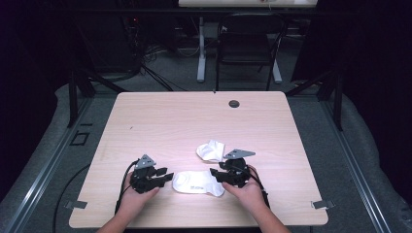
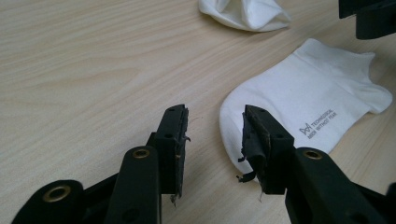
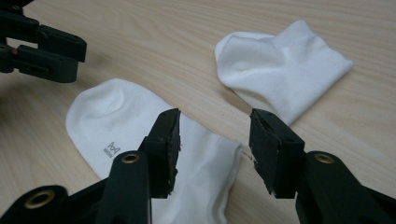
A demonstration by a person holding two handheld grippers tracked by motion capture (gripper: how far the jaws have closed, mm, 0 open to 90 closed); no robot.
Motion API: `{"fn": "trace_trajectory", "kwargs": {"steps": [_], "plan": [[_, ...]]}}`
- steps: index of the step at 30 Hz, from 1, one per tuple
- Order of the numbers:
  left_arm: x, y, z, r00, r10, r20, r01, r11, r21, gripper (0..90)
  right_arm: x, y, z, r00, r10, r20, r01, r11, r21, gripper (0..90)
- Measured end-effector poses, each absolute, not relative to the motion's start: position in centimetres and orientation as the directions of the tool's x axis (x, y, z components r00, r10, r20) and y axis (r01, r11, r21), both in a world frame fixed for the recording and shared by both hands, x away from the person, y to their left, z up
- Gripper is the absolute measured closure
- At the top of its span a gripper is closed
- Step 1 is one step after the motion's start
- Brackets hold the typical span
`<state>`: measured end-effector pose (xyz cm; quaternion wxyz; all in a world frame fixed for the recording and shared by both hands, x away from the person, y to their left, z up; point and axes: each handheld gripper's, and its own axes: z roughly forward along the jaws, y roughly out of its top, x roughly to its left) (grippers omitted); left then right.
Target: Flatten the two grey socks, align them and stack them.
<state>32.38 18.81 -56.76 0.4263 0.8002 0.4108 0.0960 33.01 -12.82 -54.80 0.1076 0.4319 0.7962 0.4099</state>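
A white ankle sock [image 1: 197,183] with small grey print lies flat near the table's front edge, between my two grippers. A second white sock [image 1: 211,150], folded over, lies just behind it. My left gripper [image 1: 166,174] stands open at the flat sock's toe end [image 2: 299,107], with nothing between its jaws [image 2: 215,112]. My right gripper [image 1: 215,175] is open at the cuff end. In the right gripper view [image 3: 215,116] one jaw hangs over the flat sock [image 3: 121,126] and the other over bare wood, neither pressing it. The folded sock [image 3: 280,65] lies beyond.
The light wooden table [image 1: 194,116] has a round black grommet [image 1: 234,103] near its far edge. A black chair [image 1: 248,43] and a white desk leg [image 1: 201,53] stand behind it. Both hands rest close to the front edge.
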Motion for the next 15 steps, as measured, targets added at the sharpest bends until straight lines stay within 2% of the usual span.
{"fn": "trace_trajectory", "kwargs": {"steps": [2, 5, 15], "plan": [[32.4, 18.9, -56.8, 0.641, 0.741, -0.198, 0.577, -0.296, 0.762, 60.0, 33.6, -12.3, -54.5, -0.596, 0.787, 0.162, 0.597, 0.299, 0.744, 60.2], [32.5, 18.9, -56.8, 0.641, 0.742, -0.199, 0.577, -0.294, 0.762, 60.0, 34.3, -11.8, -54.3, -0.592, 0.796, 0.122, 0.592, 0.328, 0.736, 63.5], [32.5, 19.1, -56.7, 0.639, 0.743, -0.199, 0.576, -0.291, 0.764, 60.0, 37.2, -10.0, -53.5, -0.581, 0.81, 0.078, 0.584, 0.348, 0.733, 65.4]]}}
